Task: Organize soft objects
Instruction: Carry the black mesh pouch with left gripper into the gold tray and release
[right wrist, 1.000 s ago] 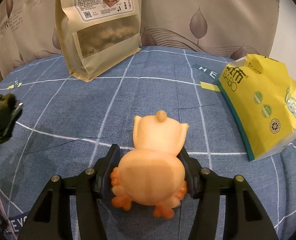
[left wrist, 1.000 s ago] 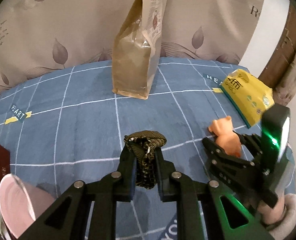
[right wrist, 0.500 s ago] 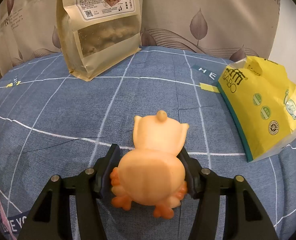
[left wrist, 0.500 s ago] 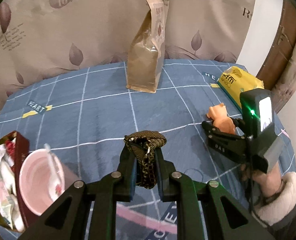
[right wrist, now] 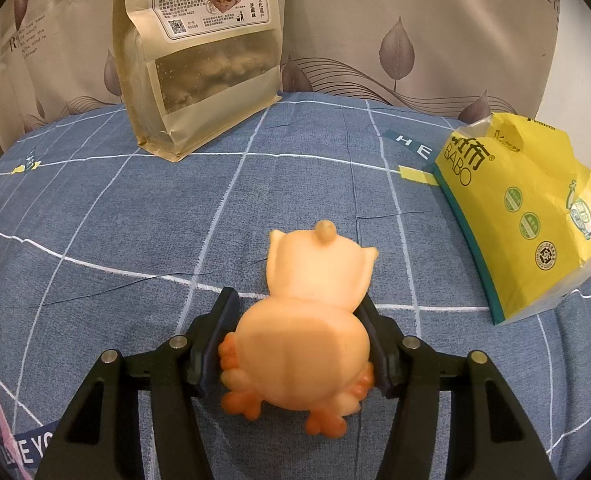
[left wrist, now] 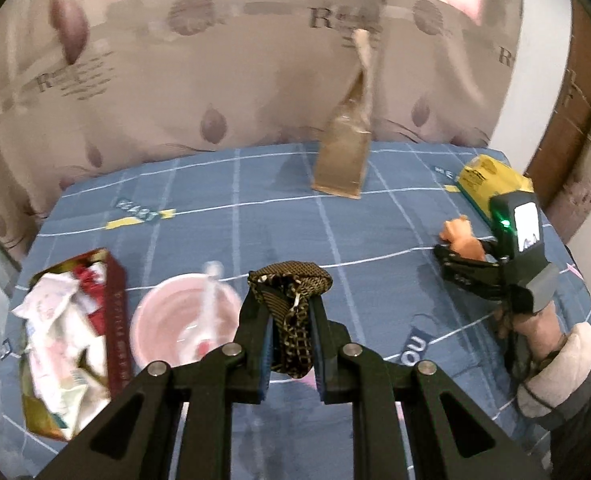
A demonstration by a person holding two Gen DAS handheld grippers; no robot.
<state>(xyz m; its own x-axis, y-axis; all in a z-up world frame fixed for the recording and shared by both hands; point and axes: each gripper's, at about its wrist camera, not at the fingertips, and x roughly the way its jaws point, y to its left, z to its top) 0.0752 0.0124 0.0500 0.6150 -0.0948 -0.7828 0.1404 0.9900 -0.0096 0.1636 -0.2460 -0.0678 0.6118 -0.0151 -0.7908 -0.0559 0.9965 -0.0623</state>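
- Left wrist view showed the left gripper (left wrist: 289, 322) with its fingers pinching a dark, gold-patterned fabric bundle (left wrist: 291, 312), held above the blue grid-patterned cloth (left wrist: 279, 216) covering the desk.
- Just left of that bundle stood a pink bowl (left wrist: 185, 320); a pale utensil lay in it, blurred, and I could not tell what else it held.
- Beside the bowl, further left, a dark red box (left wrist: 115, 316) lay open, stuffed with crumpled white and red wrappers (left wrist: 57, 316).
- Right wrist view had the right gripper (right wrist: 299, 340) with its fingers pressed against both sides of a soft orange chick toy (right wrist: 307, 332), its orange feet toward the camera, low over the cloth; contact with the cloth could not be told.
- Upright at the back near the curtain (right wrist: 435, 28) stood a kraft paper pouch (right wrist: 199, 64) with a printed label; through its clear window showed pale, crumbly contents.
- To the right lay a torn-open yellow tissue pack (right wrist: 523, 216), well apart from the toy, its contents hidden.
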